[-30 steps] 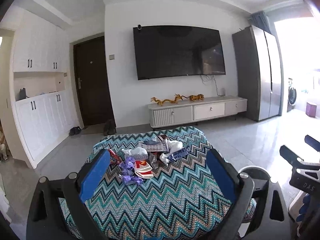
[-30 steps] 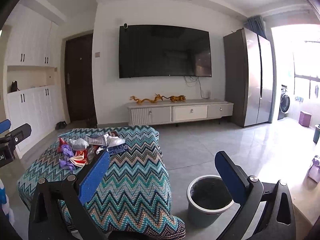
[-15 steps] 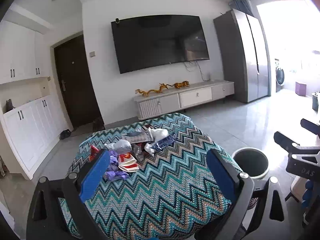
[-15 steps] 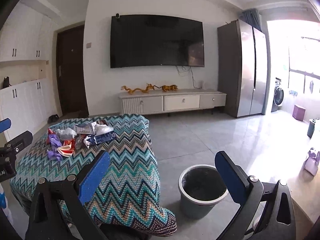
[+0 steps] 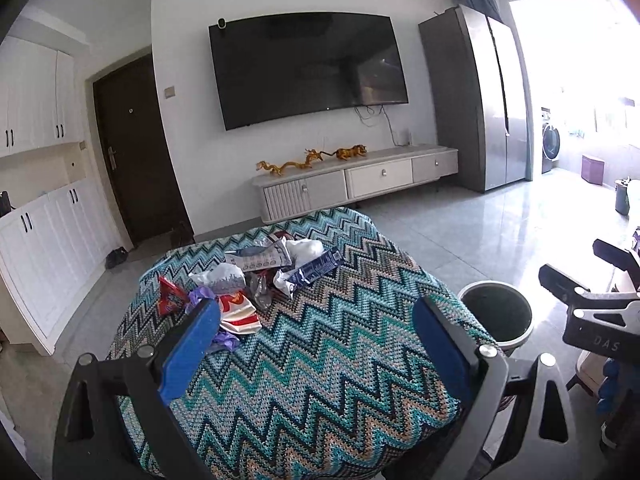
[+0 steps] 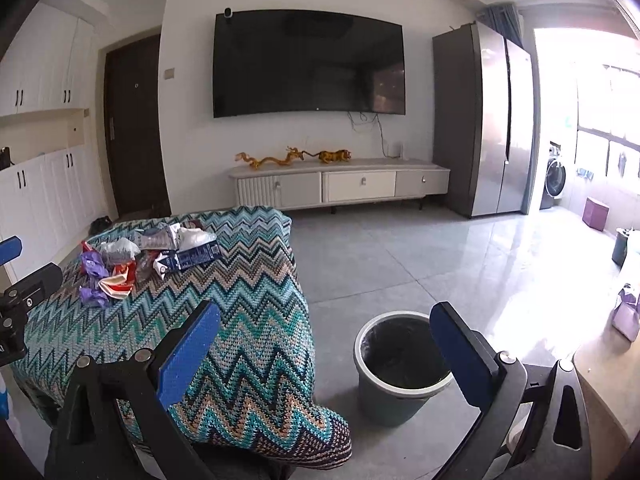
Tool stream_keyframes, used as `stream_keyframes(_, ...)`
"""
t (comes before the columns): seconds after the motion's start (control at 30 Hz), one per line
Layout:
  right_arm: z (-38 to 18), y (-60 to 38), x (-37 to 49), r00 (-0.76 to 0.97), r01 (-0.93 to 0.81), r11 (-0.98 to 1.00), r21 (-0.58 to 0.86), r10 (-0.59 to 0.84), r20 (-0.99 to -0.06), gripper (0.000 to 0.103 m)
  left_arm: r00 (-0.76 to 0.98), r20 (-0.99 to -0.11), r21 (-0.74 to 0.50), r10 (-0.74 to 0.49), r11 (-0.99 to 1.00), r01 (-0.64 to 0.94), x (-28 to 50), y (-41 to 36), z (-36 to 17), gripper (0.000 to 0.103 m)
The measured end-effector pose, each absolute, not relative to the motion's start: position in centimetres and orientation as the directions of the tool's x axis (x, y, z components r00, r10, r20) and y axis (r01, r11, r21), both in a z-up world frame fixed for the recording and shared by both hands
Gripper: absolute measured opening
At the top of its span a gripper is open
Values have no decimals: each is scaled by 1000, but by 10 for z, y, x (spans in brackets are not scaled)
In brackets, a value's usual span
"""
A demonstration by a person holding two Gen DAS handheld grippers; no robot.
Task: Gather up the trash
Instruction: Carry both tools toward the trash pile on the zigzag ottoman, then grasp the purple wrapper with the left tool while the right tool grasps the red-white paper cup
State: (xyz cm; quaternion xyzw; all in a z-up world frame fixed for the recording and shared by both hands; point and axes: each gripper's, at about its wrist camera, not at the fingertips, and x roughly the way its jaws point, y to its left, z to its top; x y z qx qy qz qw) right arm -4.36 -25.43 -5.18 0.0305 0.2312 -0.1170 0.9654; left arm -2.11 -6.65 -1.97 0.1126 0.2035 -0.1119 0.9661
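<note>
A pile of trash lies on the far part of a zigzag-patterned ottoman: wrappers, a blue carton, a red-and-white wrapper, purple scraps. The pile also shows in the right wrist view. A grey bin with a dark liner stands on the floor right of the ottoman; it also shows in the left wrist view. My left gripper is open and empty above the ottoman's near part, short of the pile. My right gripper is open and empty between the ottoman's edge and the bin.
A TV stand with gold figurines stands at the far wall under a wall TV. A tall grey fridge is at the right. White cabinets line the left wall. Tiled floor lies beyond the bin.
Both grippers have shifted, so the ottoman and pile sit lower and closer in view. The bin has come into the left wrist view. Both grippers stay open.
</note>
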Motion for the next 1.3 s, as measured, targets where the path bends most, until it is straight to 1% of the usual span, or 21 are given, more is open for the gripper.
stream_keyframes(0.5, -71, -241, 5, 829, 225, 974, -32, -208, -519, 103, 845, -503, 104, -183, 957, 270, 27, -47, -43, 97)
stream_keyframes(0.97, -72, -228, 49, 817, 201, 978, -53, -197, -541, 103, 845, -506, 67, -172, 969, 238, 69, -24, -37, 97)
stream_keyframes(1.3, -83, -205, 89, 814, 104, 994, -43, -110, -571, 103, 824, -548, 43, -143, 979, 198, 98, 1, -50, 97)
